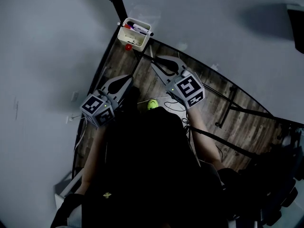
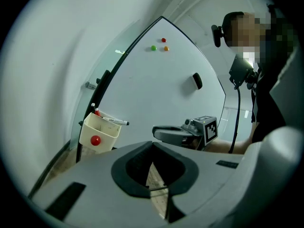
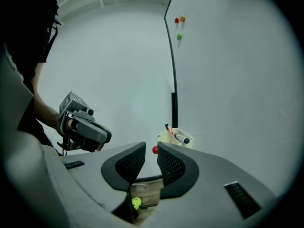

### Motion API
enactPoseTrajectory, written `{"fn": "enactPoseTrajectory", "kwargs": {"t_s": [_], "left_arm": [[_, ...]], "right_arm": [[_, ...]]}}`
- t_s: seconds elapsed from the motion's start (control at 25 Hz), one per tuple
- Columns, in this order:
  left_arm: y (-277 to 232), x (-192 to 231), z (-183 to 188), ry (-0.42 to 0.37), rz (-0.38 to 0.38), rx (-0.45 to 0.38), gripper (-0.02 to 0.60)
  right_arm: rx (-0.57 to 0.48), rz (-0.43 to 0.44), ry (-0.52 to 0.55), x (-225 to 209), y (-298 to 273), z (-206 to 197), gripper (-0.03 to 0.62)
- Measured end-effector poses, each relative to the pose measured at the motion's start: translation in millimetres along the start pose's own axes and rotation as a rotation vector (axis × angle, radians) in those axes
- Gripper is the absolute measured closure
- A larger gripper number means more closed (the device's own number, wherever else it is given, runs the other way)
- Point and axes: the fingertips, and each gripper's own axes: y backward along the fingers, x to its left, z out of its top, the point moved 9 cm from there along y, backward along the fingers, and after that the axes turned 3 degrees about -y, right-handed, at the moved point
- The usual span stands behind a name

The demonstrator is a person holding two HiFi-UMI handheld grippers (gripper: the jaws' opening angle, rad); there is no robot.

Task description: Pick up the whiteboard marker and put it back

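Observation:
A cream holder (image 1: 134, 34) hangs at the lower edge of the whiteboard (image 1: 223, 37), with a red magnet (image 1: 128, 47) on its front. A whiteboard marker (image 2: 114, 121) with a dark cap lies across its top, next to a red-capped one (image 2: 96, 112); both markers (image 3: 179, 137) also show in the right gripper view. My right gripper (image 3: 151, 151) points at the holder from a short distance, its jaws a little apart with nothing between them. My left gripper (image 2: 152, 148) is held lower and to the left, its pads together and empty.
On the whiteboard are red (image 2: 163, 40), green (image 2: 153, 47) and orange (image 2: 166, 48) magnets and a black eraser (image 2: 196, 81). Below are wooden floor boards (image 1: 247, 122), the board's black stand legs (image 1: 228, 103) and a small green object (image 1: 152, 104) by a cable.

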Motion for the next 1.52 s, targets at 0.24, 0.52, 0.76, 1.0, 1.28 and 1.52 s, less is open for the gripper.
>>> {"fn": "enactPoseTrajectory", "kwargs": {"t_s": [0.24,0.52,0.76,1.0,1.28,1.52], "left_arm": [[-11.9,8.1,5.5,0.014,-0.037,0.018,0.560],[-11.9,34.5,13.5,0.000,-0.044,0.006,0.560],[-8.4,52.1,20.7,0.007,-0.042,0.011,0.560],[-7.8,65.3,30.0,0.018,-0.041,0.026,0.560],[-7.7,77.0,34.6,0.029,-0.035,0.024,0.560],[-6.1,79.8,34.6,0.036,-0.033,0.033,0.560]], "right_arm": [[0.007,-0.038,-0.006,-14.8,-8.8,4.5,0.484],[0.033,-0.086,-0.013,-31.9,-32.6,6.4,0.444],[0.054,-0.118,-0.017,-45.2,-55.1,10.3,0.392],[0.069,-0.140,-0.020,-60.8,-74.2,13.5,0.359],[0.088,-0.140,-0.027,-71.7,-90.3,11.2,0.355],[0.105,-0.141,-0.046,-75.8,-97.7,4.3,0.355]]}}
